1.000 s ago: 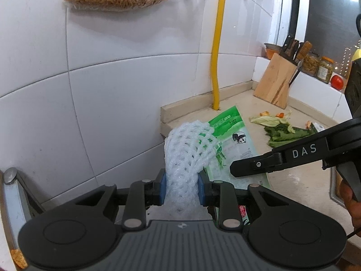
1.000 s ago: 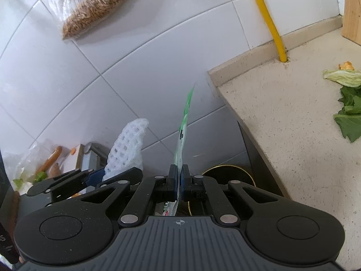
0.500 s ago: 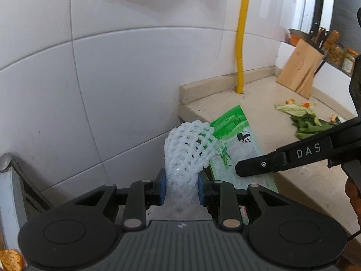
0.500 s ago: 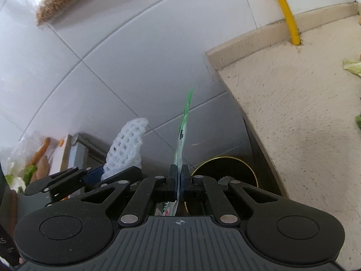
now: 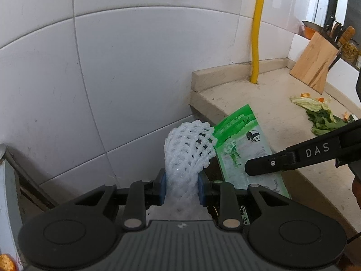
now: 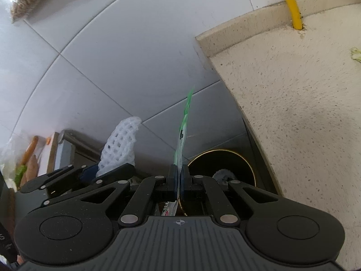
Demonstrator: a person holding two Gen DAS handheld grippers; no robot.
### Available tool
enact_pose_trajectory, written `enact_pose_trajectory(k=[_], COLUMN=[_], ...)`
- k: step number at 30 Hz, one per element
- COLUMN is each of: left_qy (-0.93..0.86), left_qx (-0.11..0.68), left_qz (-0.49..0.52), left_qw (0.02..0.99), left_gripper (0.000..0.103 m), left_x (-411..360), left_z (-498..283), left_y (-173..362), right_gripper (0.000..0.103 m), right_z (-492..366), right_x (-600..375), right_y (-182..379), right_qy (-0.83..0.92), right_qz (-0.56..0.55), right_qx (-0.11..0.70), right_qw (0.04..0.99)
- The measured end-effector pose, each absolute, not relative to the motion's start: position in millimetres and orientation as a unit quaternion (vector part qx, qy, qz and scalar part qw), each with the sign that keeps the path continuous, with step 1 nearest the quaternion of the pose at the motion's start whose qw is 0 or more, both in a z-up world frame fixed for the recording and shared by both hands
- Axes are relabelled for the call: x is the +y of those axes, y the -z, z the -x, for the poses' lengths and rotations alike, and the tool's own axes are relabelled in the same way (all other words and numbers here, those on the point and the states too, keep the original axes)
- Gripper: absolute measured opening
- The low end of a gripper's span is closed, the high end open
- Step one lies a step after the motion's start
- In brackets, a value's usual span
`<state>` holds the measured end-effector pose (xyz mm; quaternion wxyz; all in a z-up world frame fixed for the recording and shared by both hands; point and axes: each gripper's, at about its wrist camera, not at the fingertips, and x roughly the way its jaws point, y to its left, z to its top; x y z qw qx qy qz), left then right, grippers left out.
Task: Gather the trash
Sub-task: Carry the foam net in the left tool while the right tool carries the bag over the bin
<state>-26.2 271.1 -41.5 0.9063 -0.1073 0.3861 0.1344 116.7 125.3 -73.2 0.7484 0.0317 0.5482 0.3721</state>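
My left gripper (image 5: 182, 186) is shut on a white foam fruit net (image 5: 189, 151) that stands up between its blue pads. My right gripper (image 6: 179, 180) is shut on a flat green snack wrapper (image 6: 183, 131), seen edge-on here and flat in the left wrist view (image 5: 243, 149). Both are held in the gap beside the counter's left end, above a round black bin with a gold rim (image 6: 244, 158). The left gripper with the foam net (image 6: 120, 144) sits to the left of the right one. The right gripper's finger (image 5: 293, 158) crosses the left wrist view.
The beige counter (image 6: 304, 101) lies to the right, with vegetable scraps (image 5: 320, 113), a wooden knife block (image 5: 315, 65) and a yellow pipe (image 5: 257, 33) at the wall. White wall tiles are ahead. A metal stand (image 6: 65, 149) with food bags is at the left.
Both grippers have moved left and down, off the counter toward the gap. The bin now shows larger under the right gripper. Both grips are unchanged.
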Motion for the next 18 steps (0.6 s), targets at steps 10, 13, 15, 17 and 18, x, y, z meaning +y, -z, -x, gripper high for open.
enact_pose_trajectory(k=[10,13,15,17,18], left_qy=[-0.139,-0.139,-0.139,-0.139,-0.138], left_qx=[0.395,0.394,0.392,0.391,0.39], left_qz=[0.118,0.121,0.122,0.125,0.126], left_qw=[0.9,0.901,0.901,0.901,0.901], left_gripper=[0.022,0.022,0.022,0.022,0.022], left_x=[277.3,278.9,279.7,280.8,281.6], left_z=[21.7,21.8,22.5,22.9,23.7], left_y=[50.2,50.9,50.5,50.5,50.8], right_gripper=[0.004,0.004,0.004,0.004,0.004], right_z=[-121.7,-121.4,-121.3,-121.1,-121.1], right_x=[130.0,131.5,132.9,133.7,134.2], right_y=[80.5,81.7,81.9,82.6,83.0], right_qy=[-0.367,-0.366,-0.365,-0.364,-0.364], right_qz=[-0.024,-0.024,-0.023,-0.022,-0.021], right_qx=[0.558,0.559,0.56,0.561,0.561], right_qw=[0.744,0.743,0.743,0.743,0.743])
